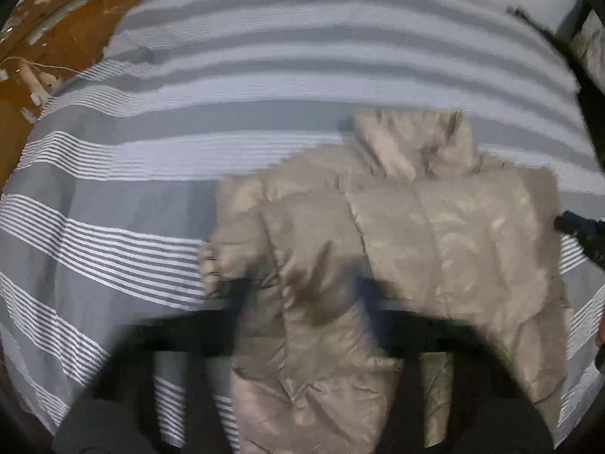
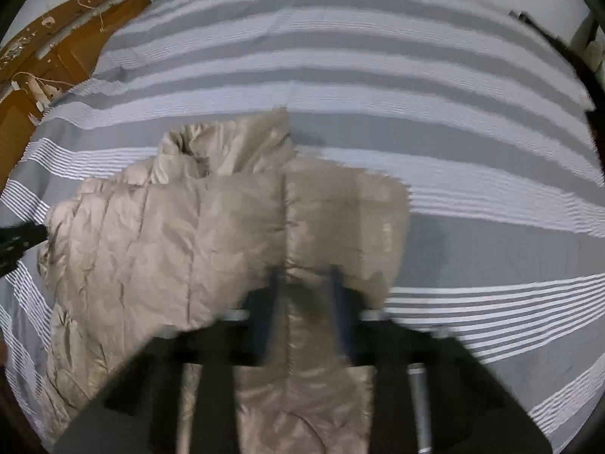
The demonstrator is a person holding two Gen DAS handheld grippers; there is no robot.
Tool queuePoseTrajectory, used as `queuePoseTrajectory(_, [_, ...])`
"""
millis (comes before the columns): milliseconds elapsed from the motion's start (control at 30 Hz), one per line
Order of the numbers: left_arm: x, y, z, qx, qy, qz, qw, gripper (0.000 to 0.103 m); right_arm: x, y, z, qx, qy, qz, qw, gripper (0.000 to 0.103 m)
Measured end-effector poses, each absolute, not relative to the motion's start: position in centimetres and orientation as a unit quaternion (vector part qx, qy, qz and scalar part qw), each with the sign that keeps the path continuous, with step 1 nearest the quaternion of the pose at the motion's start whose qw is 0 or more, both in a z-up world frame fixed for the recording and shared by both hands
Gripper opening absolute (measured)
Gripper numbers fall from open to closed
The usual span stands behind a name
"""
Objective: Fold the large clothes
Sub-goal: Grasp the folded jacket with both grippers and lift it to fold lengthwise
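A beige puffer jacket [image 1: 435, 227] lies on a grey and white striped bed cover [image 1: 264, 75], its collar pointing away from me. In the left wrist view my left gripper [image 1: 302, 295] is shut on the jacket's left sleeve and hem, with fabric bunched between the blurred fingers. In the right wrist view the jacket [image 2: 170, 234] spreads to the left, and my right gripper [image 2: 306, 287] is shut on the jacket's right edge, fabric running between its blue fingers [image 2: 340, 302]. Each gripper's tip shows at the edge of the other view [image 1: 578, 227].
The striped cover [image 2: 416, 75] stretches far ahead and to both sides. A brown wooden floor with scraps [image 1: 56, 38] lies at the far left. Dark furniture [image 1: 590, 56] stands at the far right edge of the bed.
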State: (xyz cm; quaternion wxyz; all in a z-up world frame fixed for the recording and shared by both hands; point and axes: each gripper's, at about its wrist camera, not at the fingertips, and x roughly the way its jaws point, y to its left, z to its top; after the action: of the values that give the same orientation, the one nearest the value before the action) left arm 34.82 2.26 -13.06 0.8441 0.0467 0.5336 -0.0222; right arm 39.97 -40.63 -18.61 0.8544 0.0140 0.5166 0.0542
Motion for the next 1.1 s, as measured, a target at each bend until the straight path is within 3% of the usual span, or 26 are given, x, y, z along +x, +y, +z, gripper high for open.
queuePoseTrajectory(33, [35.5, 2.1, -14.1, 0.047, 0.549, -0.016, 0.834, 0.000, 40.5, -40.3, -19.3, 0.011, 0.523, 0.053, 0.851, 0.018])
queuePoseTrajectory(433, [41.3, 2.9, -19.5, 0.006, 0.609, -0.018, 0.793, 0.000, 45.0, -39.9, -23.1, 0.010, 0.568, 0.066, 0.820, 0.017])
queuePoseTrajectory(667, [43.0, 4.3, -20.3, -0.038, 0.623, -0.040, 0.780, 0.002, 45.8, -41.8, -23.6, 0.082, 0.588, 0.075, 0.801, 0.015])
queuePoseTrajectory(900, [34.8, 6.1, -14.4, -0.026, 0.499, -0.056, 0.864, 0.002, 38.8, -42.8, -18.5, 0.097, 0.481, 0.099, 0.866, 0.020])
queuePoseTrajectory(1100, [32.9, 6.5, -17.4, -0.022, 0.506, -0.036, 0.862, 0.002, 33.1, -41.7, -21.6, 0.052, 0.457, 0.085, 0.884, 0.019])
